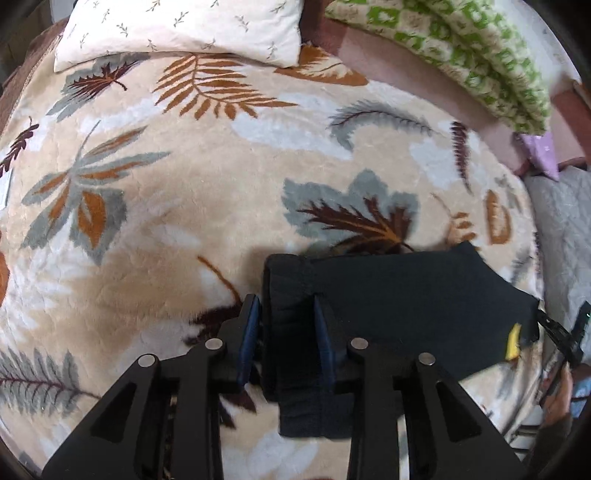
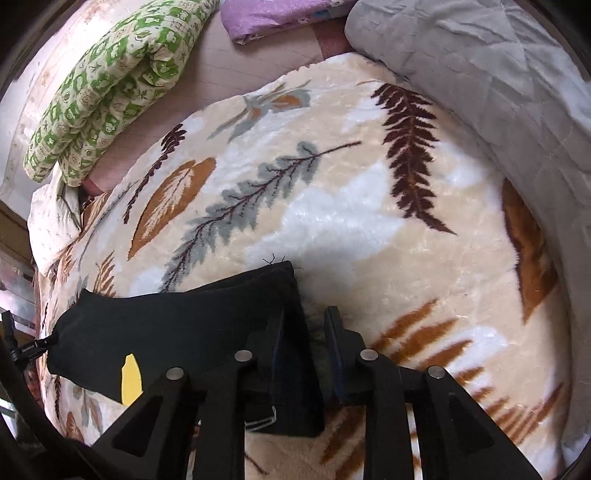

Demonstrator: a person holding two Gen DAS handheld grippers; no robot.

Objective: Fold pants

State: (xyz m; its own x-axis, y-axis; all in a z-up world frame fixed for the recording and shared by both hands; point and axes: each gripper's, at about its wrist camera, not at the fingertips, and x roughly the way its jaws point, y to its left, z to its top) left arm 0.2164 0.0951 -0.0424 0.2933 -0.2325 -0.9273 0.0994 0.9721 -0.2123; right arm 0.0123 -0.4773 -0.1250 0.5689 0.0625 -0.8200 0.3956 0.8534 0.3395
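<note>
The black pants (image 1: 388,306) lay folded into a compact block on the bed's leaf-print blanket (image 1: 207,192), near its front edge, w/ a yellow patch (image 1: 514,341) showing at one end.

Left claw (image 1: 284,314) sat over the thick folded end of the pants. Jaws were partly apart, straddling the roll of fabric: one blue pad (image 1: 252,325) lay just beside the roll's outer side, the other sank into the cloth. Gap looked about as wide as the roll; can't tell whether the pads pressed.

Right claw (image 2: 308,325) was at the opposite end. Jaws partly apart; one finger lay over the black cloth at the pants' corner, the other (image 2: 334,332) was off the fabric, above bare blanket. The pants' edge ran between them, not pinched.

Around the bed: white pillow (image 1: 177,29), green-patterned quilt (image 2: 110,81), purple cloth (image 2: 273,14), grey quilted cover (image 2: 480,74). The person's other claw showed dimly at the left-view edge.
</note>
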